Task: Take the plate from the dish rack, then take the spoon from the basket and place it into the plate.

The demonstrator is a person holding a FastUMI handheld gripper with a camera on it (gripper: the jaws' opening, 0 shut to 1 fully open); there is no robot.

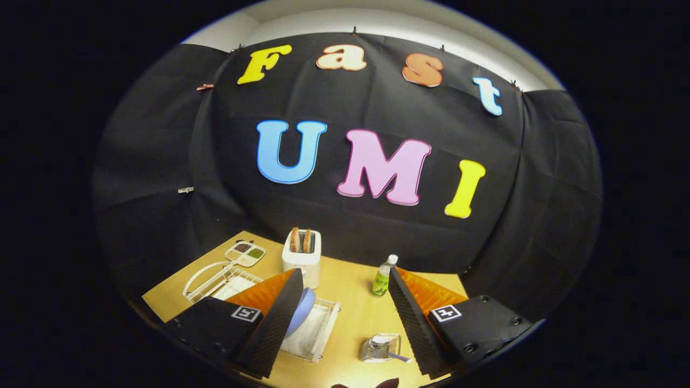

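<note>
Fig.: tongs spread wide, holding nothing, above the counter near its front edge. Blue plate stands on edge in a clear dish rack just beyond the left finger; prob. stiff, smooth, slippery, so grip its upper rim. Spoon lies in a small clear basket by the right finger; light, thin. Wood-look top; toaster, bottle toward back edge.

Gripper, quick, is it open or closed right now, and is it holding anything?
Gripper: open, fingers wide apart, holding nothing; the blue plate sits in the dish rack by one finger.
</note>
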